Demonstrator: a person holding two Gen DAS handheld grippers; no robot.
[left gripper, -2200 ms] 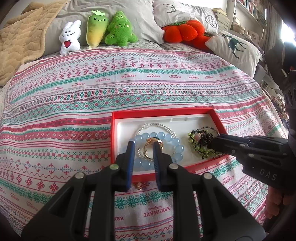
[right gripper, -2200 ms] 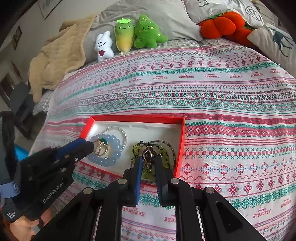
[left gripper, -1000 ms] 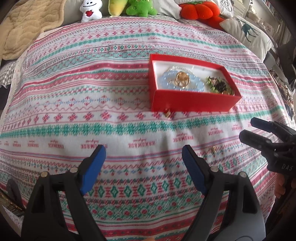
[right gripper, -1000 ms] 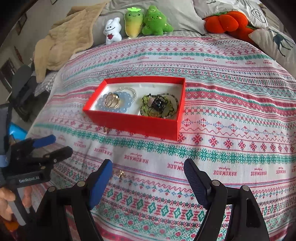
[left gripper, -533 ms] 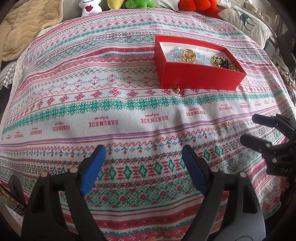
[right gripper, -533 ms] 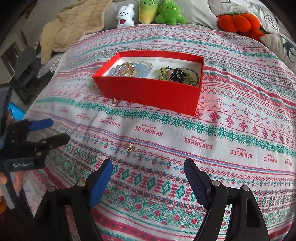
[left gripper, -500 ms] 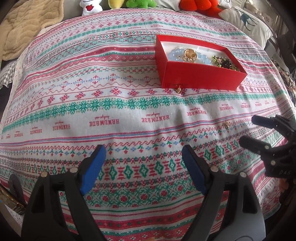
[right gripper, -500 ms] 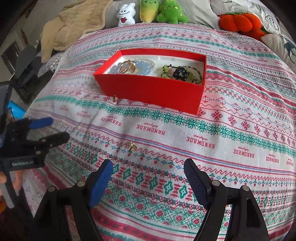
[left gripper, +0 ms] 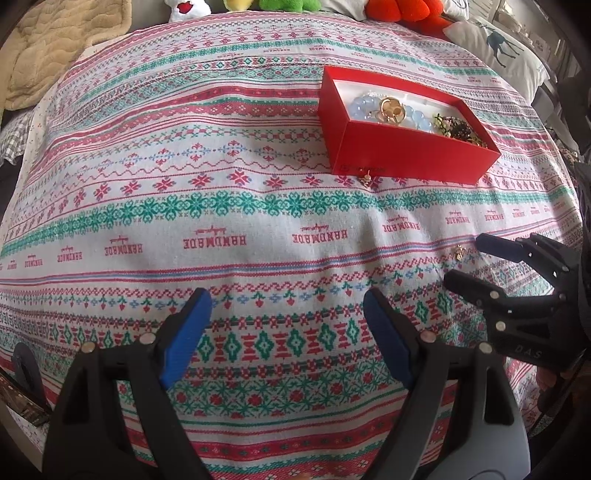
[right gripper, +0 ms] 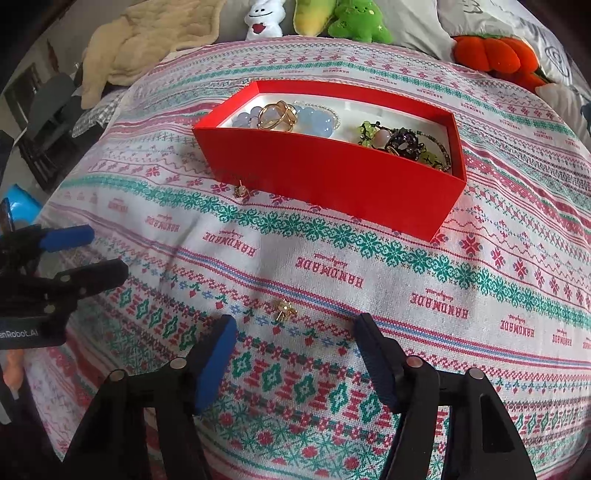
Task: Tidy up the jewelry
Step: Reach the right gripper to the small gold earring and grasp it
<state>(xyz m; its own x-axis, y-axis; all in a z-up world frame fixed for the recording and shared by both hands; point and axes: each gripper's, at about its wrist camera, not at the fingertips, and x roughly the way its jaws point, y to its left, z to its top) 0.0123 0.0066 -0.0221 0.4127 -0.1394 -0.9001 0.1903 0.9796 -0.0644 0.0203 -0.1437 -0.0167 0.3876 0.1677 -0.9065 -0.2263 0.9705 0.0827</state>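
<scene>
A red box point(left gripper: 413, 155) point(right gripper: 332, 184) sits on the patterned bedspread. It holds a blue bead bracelet point(right gripper: 317, 122), gold rings point(right gripper: 277, 116) and a dark green beaded piece point(right gripper: 406, 144). One small gold earring point(right gripper: 284, 309) point(left gripper: 459, 253) lies on the spread just ahead of my right gripper point(right gripper: 295, 328). Another gold earring point(right gripper: 240, 191) point(left gripper: 366, 180) lies against the box's front wall. My left gripper point(left gripper: 288, 314) is open and empty, well short of the box. My right gripper is open and empty; it also shows in the left wrist view point(left gripper: 469, 262).
Plush toys point(right gripper: 332, 18), an orange plush point(right gripper: 495, 55) and pillows point(left gripper: 498, 44) line the far end of the bed. A beige blanket point(right gripper: 147, 40) lies at the far left. The bed's left edge drops off by a dark chair point(right gripper: 48, 122).
Both grippers let go of the jewelry in the box, opened wide and pulled back toward the near side of the bed. In the last half second they shifted slightly closer again.
</scene>
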